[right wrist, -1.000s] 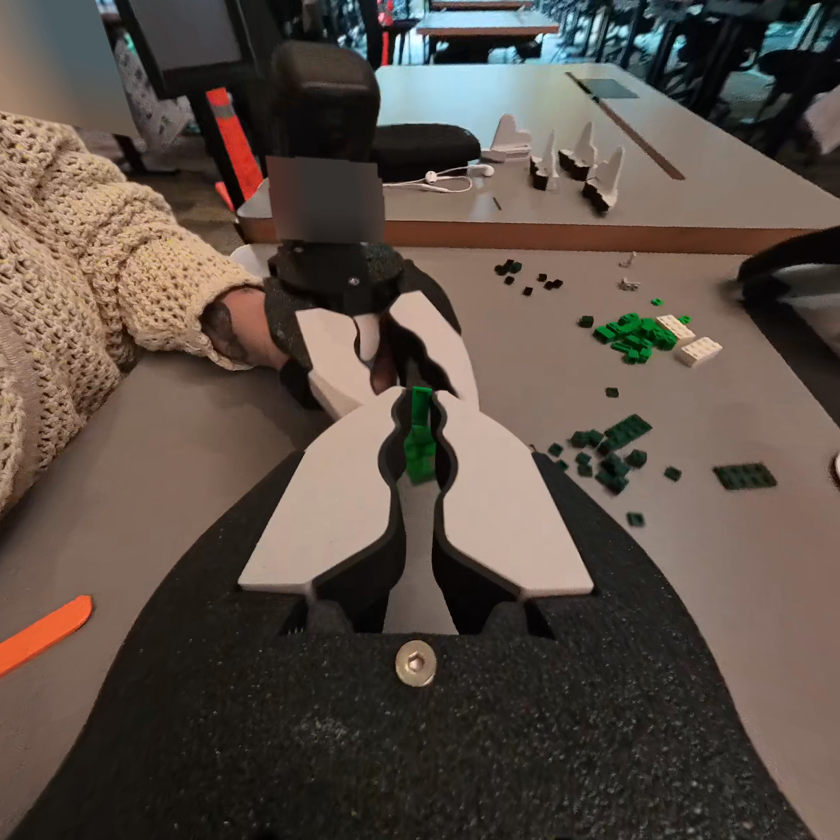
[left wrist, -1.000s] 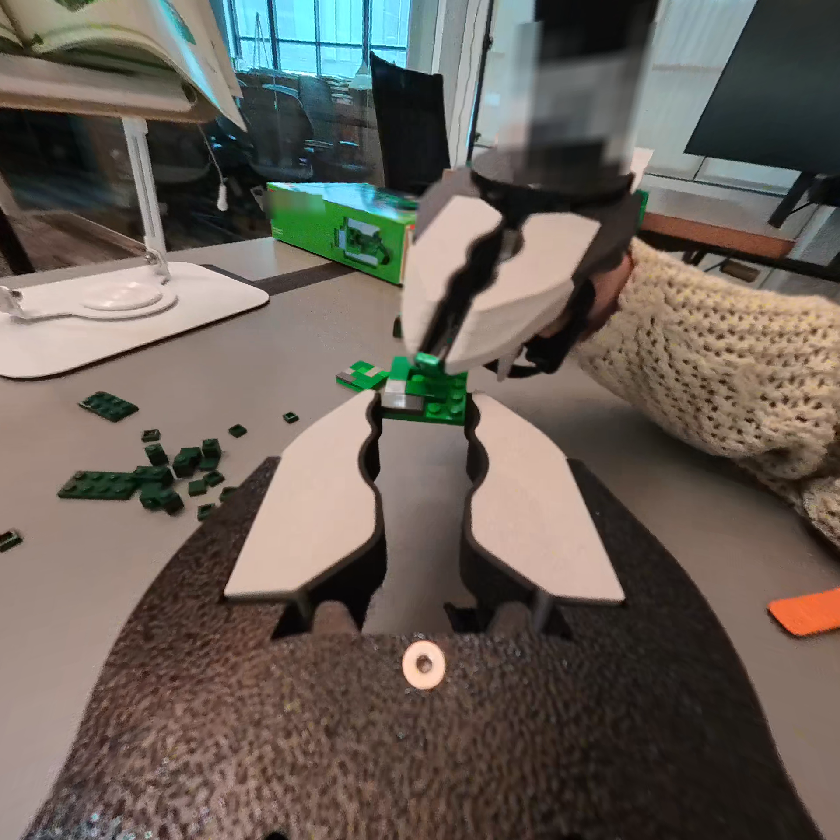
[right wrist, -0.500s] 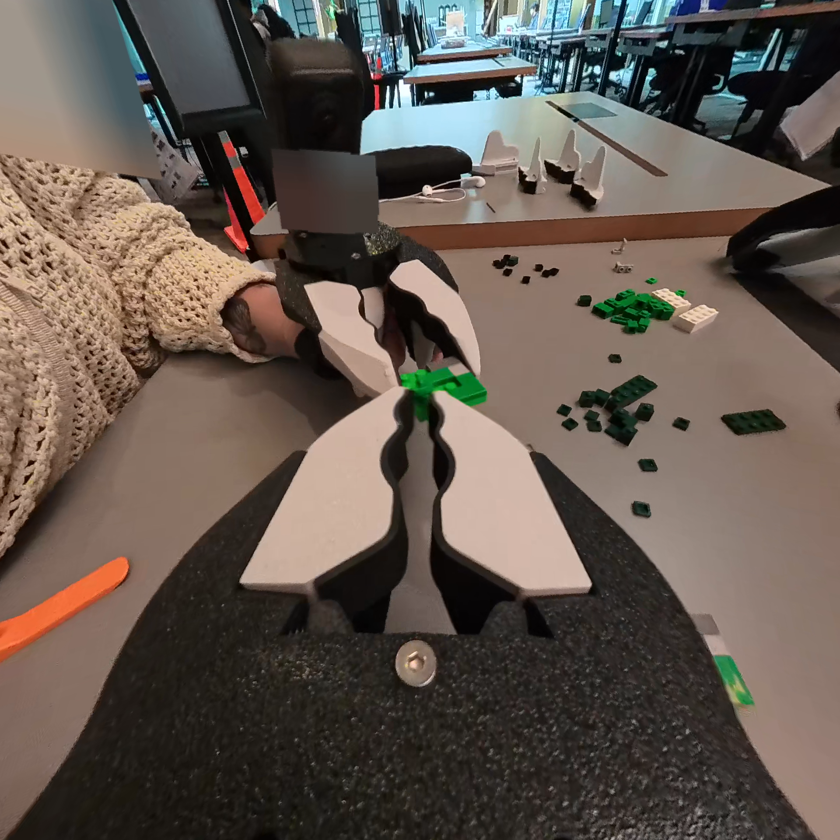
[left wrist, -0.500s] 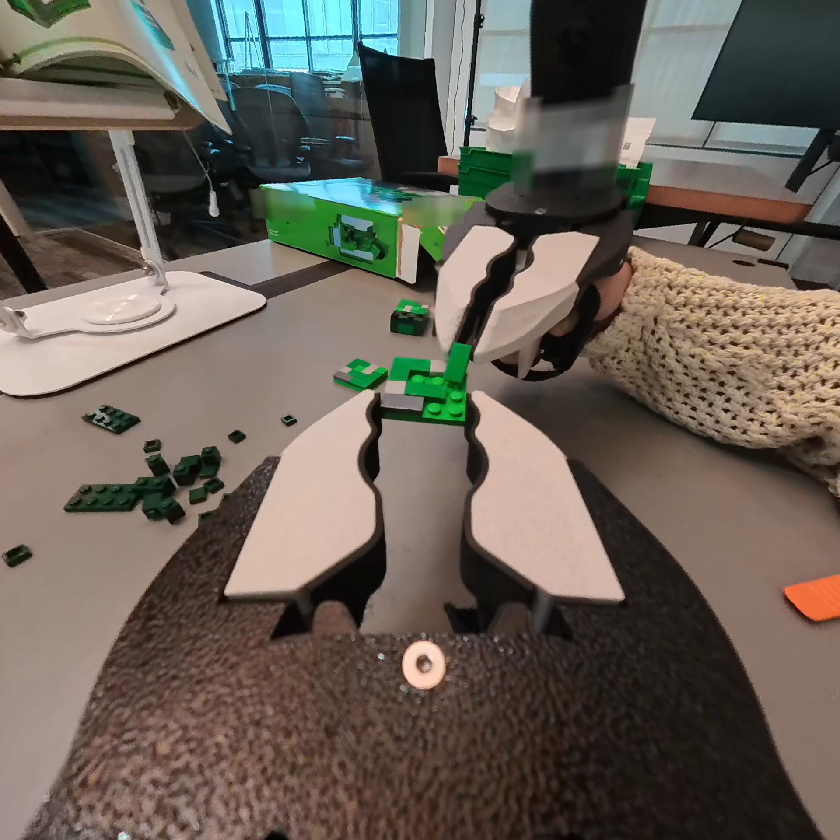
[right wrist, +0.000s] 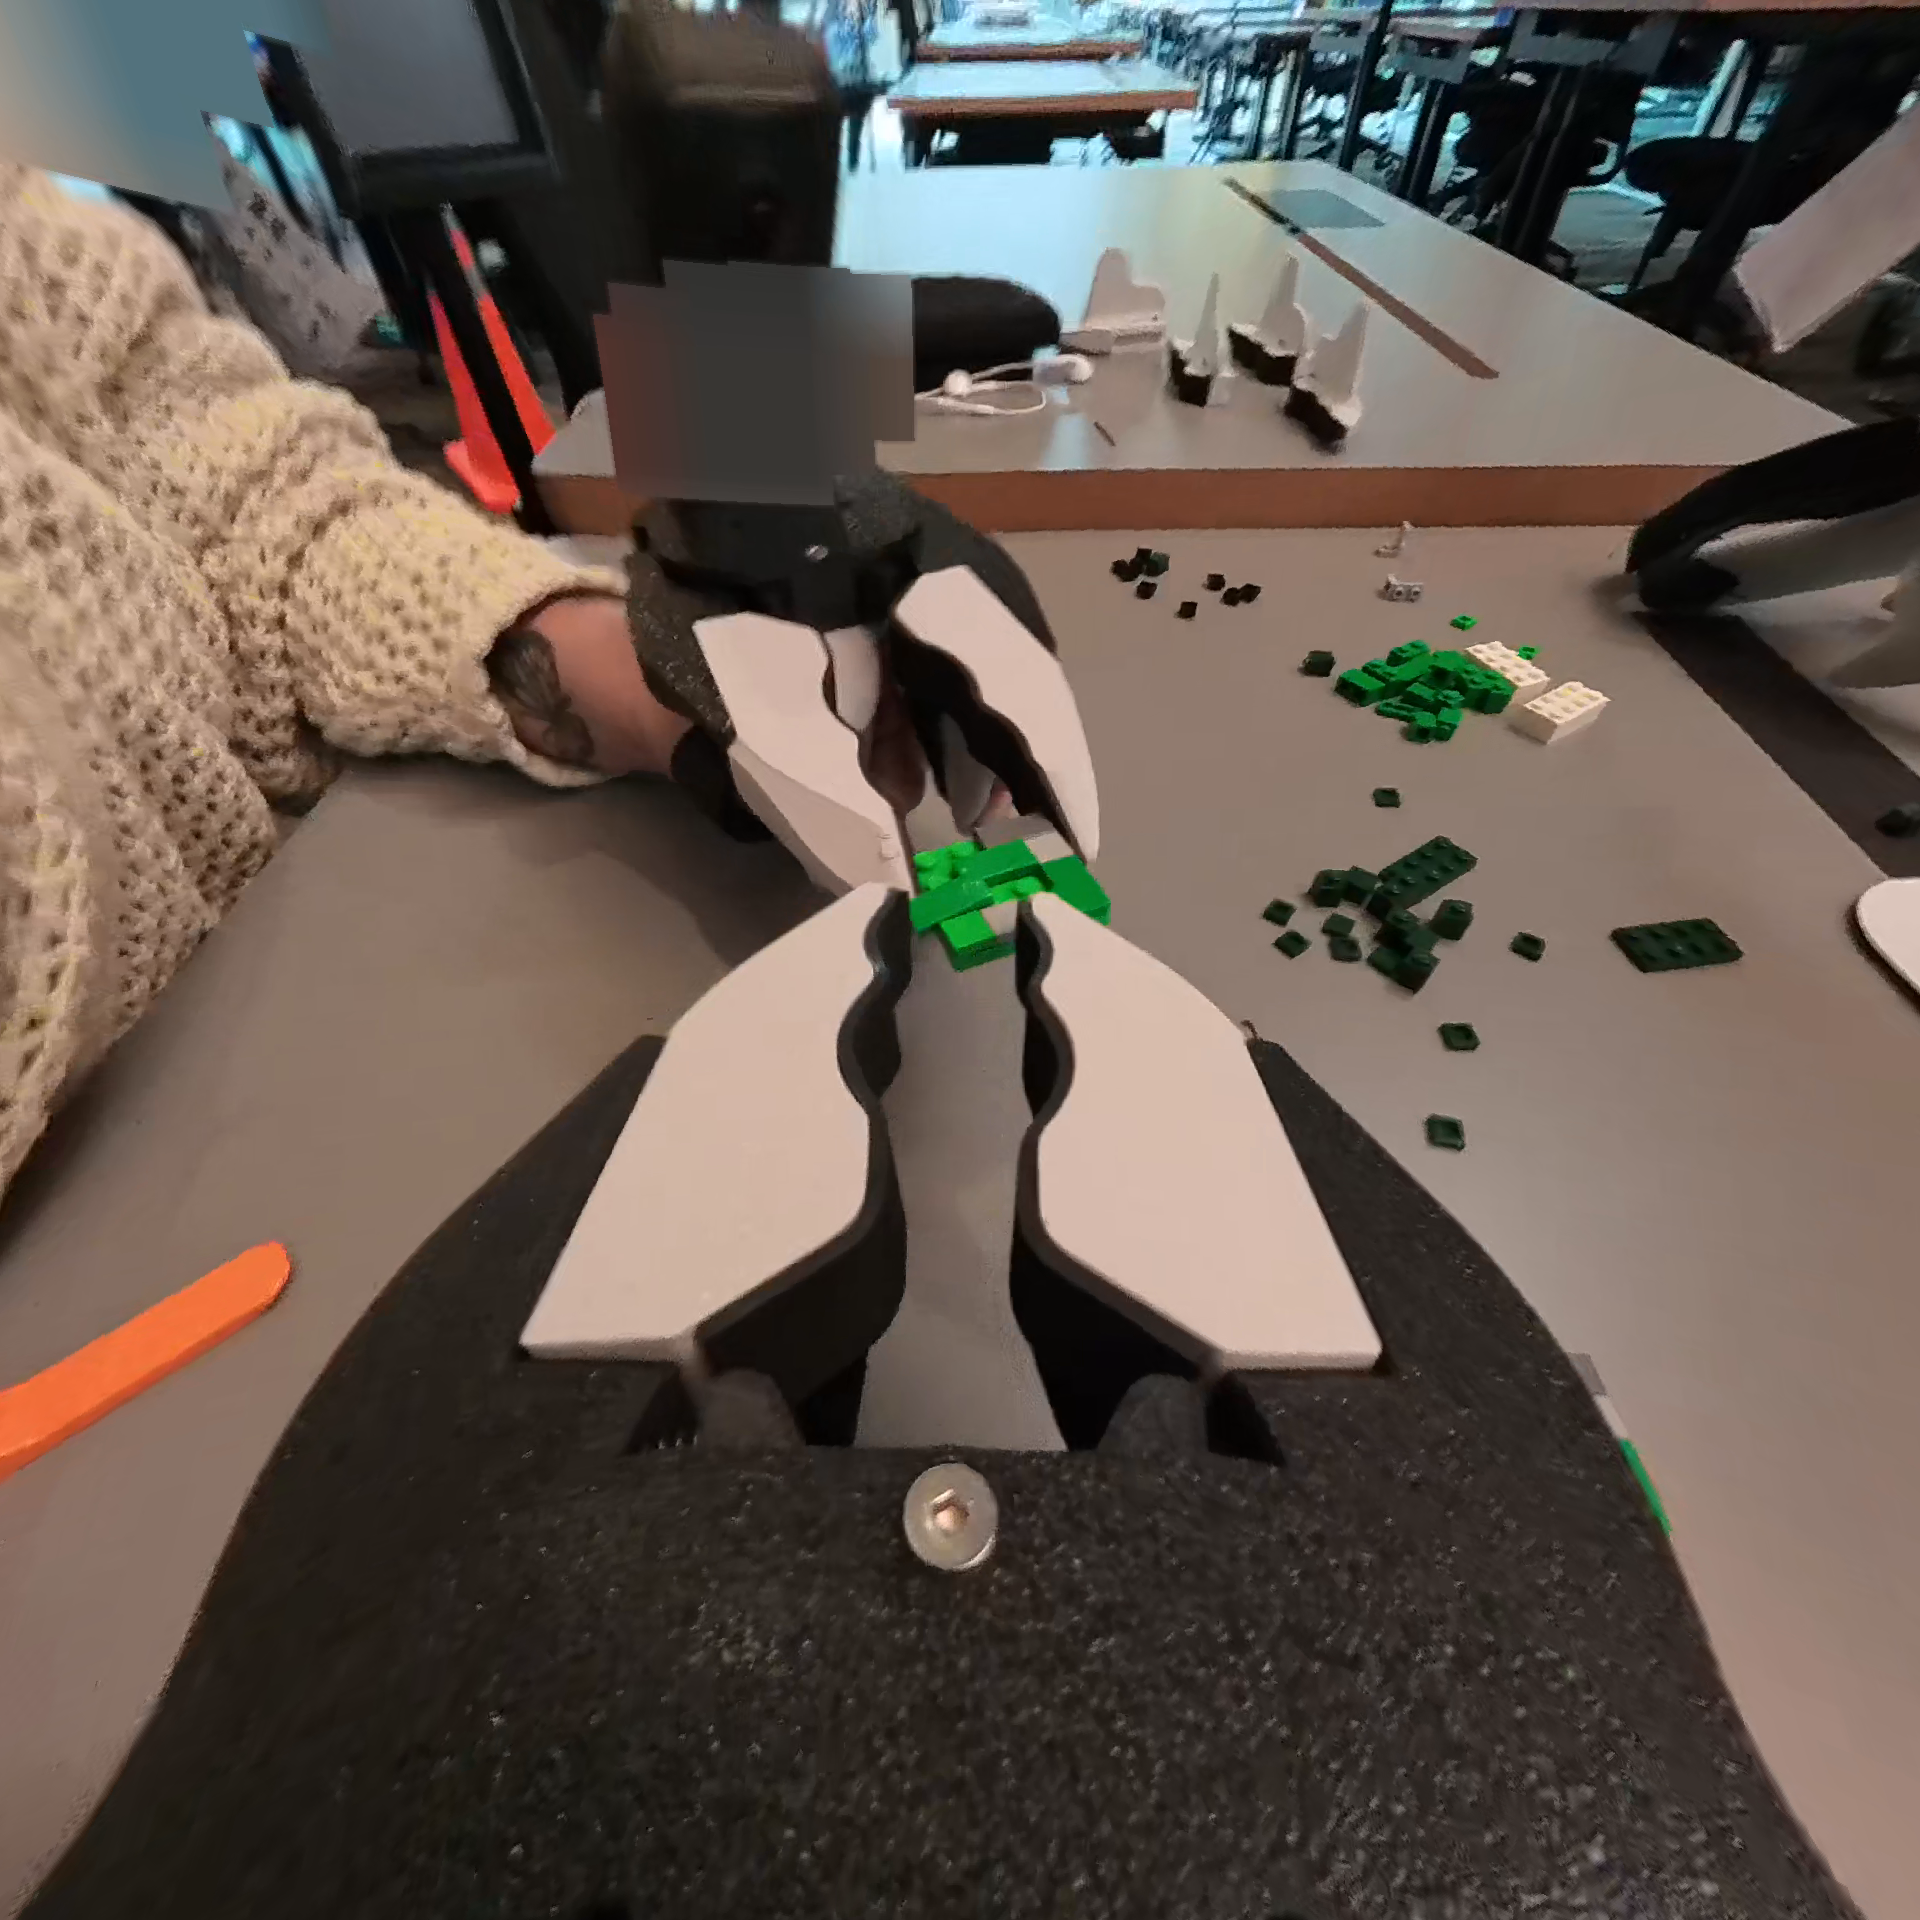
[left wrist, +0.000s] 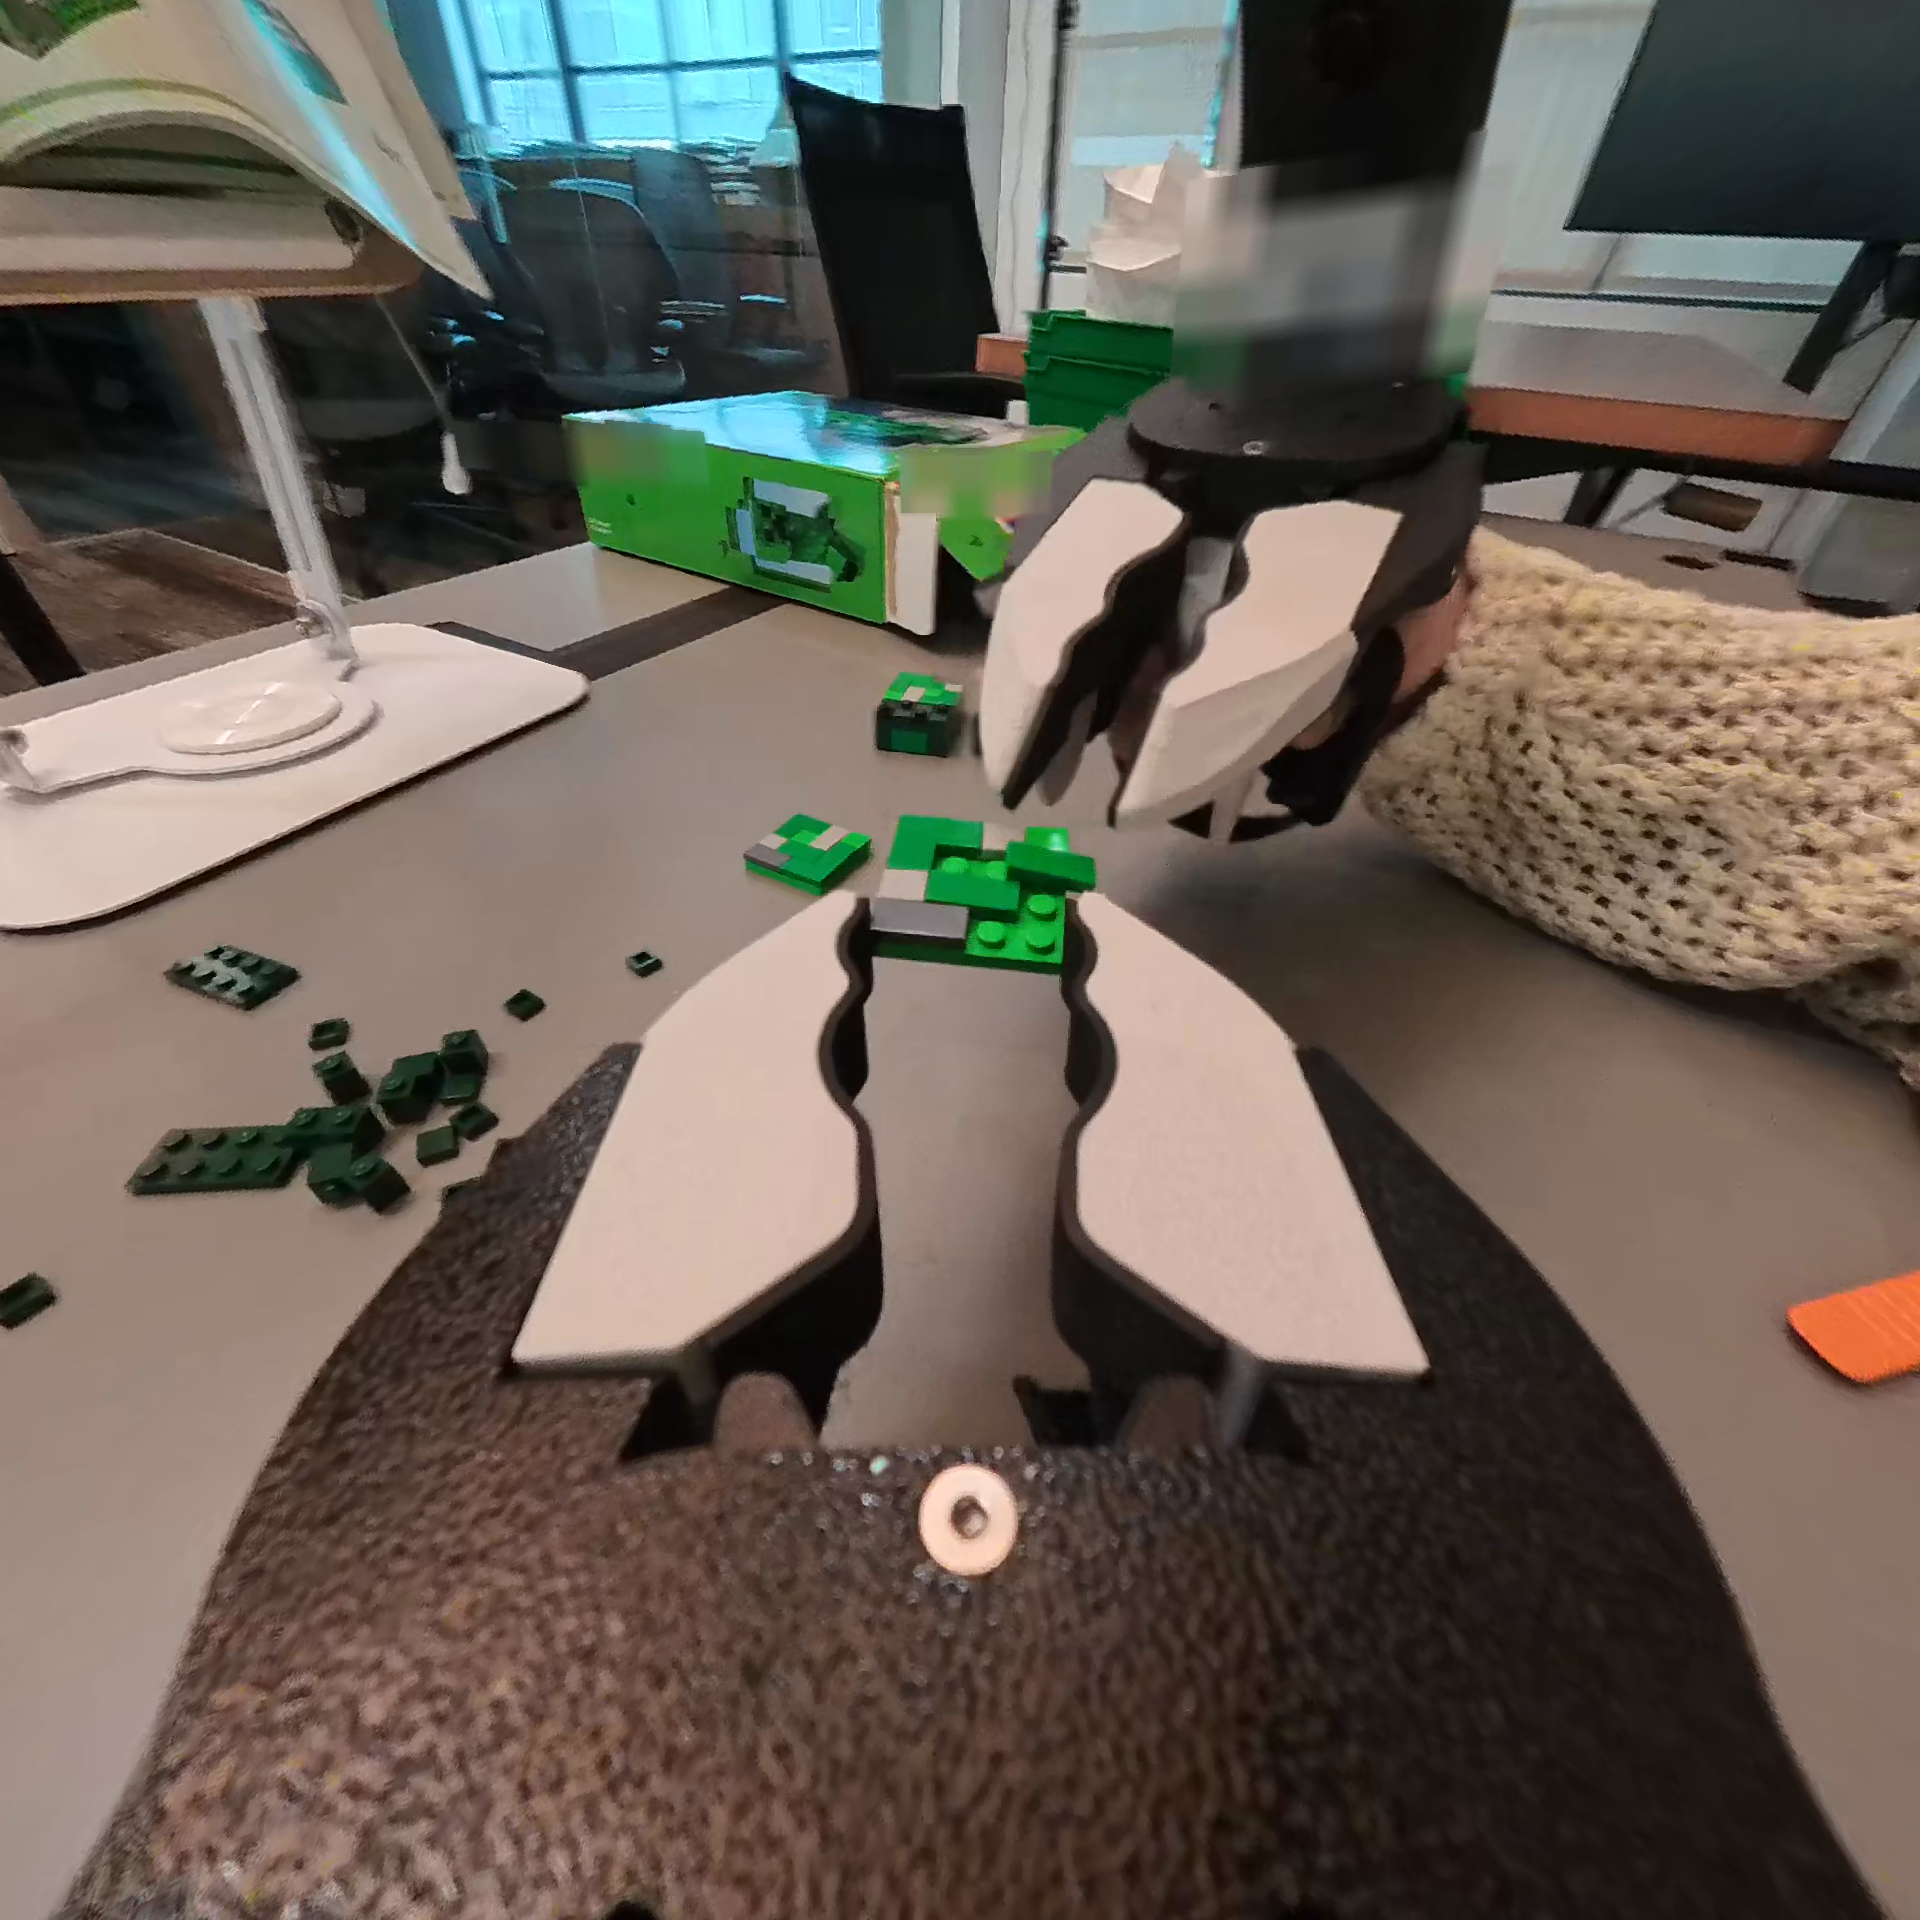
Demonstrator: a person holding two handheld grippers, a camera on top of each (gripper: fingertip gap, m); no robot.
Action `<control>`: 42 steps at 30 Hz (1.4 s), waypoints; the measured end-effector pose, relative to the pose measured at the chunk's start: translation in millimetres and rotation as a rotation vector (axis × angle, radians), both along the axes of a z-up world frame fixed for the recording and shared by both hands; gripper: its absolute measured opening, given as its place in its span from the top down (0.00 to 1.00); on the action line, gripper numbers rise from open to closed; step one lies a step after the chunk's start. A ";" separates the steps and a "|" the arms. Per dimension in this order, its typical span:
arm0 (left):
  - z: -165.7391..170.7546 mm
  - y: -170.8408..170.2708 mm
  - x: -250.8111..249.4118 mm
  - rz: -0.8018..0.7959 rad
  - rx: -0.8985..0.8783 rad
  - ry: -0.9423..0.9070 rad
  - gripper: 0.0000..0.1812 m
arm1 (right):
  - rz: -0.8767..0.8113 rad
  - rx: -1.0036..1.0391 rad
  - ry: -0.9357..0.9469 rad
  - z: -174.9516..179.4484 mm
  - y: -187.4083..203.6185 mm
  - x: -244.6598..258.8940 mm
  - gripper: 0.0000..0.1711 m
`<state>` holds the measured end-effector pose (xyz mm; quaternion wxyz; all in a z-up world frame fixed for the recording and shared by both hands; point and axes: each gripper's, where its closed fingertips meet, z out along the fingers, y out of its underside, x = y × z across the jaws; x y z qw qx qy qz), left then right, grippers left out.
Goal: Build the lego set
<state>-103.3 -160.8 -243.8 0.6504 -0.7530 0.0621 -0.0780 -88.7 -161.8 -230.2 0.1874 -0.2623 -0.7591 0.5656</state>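
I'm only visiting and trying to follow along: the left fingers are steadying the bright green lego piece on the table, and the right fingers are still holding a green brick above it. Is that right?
Not quite. In the left wrist view the right gripper hovers above the bright green lego assembly with nothing between its parted fingers; the brick already sits on the assembly. The left gripper does bracket the assembly on the table.

Left gripper [left wrist: 966,940] fingers pinch the bright green lego plate assembly [left wrist: 977,904] flat on the desk [left wrist: 1455,1091]; right gripper [left wrist: 1070,810] hovers just above it, fingers parted and empty.
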 end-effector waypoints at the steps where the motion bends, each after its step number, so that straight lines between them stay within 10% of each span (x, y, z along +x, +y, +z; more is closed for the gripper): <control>1: -1.0 -1.2 8.2 -0.071 -0.009 -0.006 0.81 | 0.018 0.036 0.011 -0.8 -2.6 3.8 0.88; 14: -6.6 -7.3 32.9 -0.263 -0.046 0.012 0.81 | 0.149 0.332 -0.003 -14.3 -20.7 27.3 0.91; 42: -13.8 -6.8 39.1 -0.266 -0.075 0.097 0.81 | 0.131 0.302 -0.094 -15.3 -20.1 26.8 0.85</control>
